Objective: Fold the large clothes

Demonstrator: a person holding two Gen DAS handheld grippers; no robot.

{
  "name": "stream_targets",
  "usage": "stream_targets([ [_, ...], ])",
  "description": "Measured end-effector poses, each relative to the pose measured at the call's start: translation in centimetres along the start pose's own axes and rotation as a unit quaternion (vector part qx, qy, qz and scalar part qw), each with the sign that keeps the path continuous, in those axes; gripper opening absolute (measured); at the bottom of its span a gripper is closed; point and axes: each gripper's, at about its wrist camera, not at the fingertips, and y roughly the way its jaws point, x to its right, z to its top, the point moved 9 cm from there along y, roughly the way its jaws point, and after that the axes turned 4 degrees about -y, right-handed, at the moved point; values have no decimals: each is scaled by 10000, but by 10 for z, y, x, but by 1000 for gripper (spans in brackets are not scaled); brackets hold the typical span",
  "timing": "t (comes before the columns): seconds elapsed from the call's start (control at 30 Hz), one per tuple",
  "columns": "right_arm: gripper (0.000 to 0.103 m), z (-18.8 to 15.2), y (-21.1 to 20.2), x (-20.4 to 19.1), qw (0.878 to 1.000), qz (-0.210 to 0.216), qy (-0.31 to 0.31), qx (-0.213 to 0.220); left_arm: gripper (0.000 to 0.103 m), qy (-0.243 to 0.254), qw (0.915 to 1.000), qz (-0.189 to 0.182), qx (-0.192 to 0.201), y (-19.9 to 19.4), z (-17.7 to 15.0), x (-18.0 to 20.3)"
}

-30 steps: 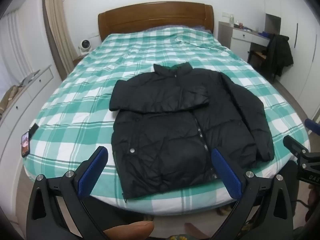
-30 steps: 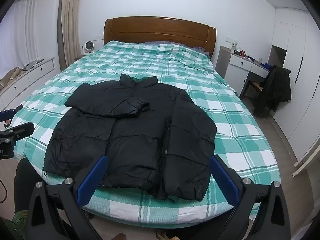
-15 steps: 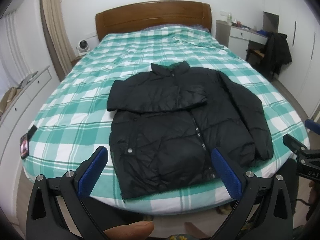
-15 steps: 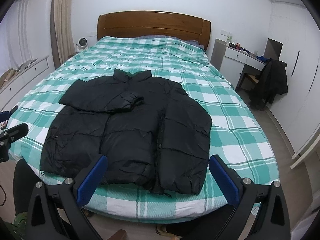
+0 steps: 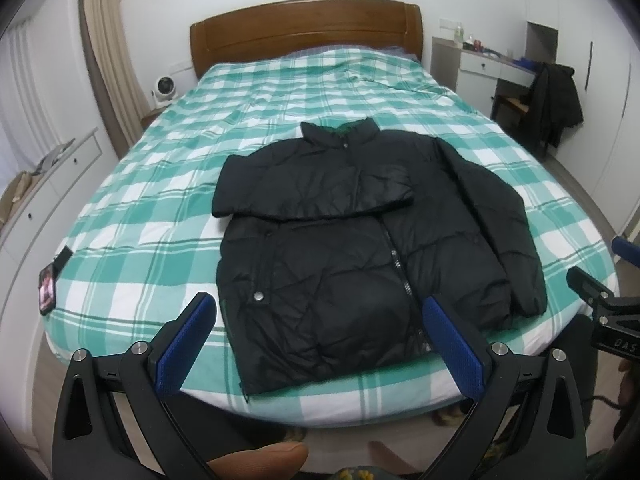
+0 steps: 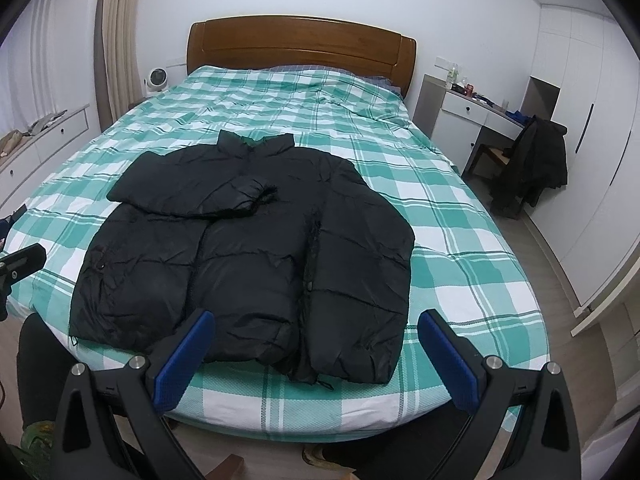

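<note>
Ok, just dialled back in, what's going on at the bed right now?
A person holds two sets of tongs over the foot of the green-and-white checked bed. A black puffer jacket lies flat on it, collar toward the wooden headboard. One sleeve is already folded across the chest; the other sleeve lies along the jacket's side. The left tongs and right tongs are both open, holding nothing, short of the hem.
</note>
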Motion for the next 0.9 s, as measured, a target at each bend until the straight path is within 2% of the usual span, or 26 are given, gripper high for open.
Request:
stream_targets([
  [0.4,103,-2,3,0,10000,50,12,-36,103,-13,9999,-31,158,0,1,2],
  [0.53,103,2,-2,5,9993,263,0,269,103,-125,9997,-112,185,0,0,1],
  [0.67,103,-1,12,31,9951,522,-225,811,103,-192,9996,-78,177,4,-1,-6],
  [0.73,103,-15,37,38,9947,704,-502,555,103,-204,9994,-45,259,5,0,-9],
  [0.77,103,-31,58,33,9917,958,-828,220,103,-237,9992,-39,319,5,0,-11],
  [0.83,103,-58,88,20,9819,1295,-1374,-166,103,-288,9987,-48,412,4,0,-12],
  [0.9,103,-74,113,9,9751,1358,-1709,-404,103,-324,9983,-75,485,3,0,-13],
])
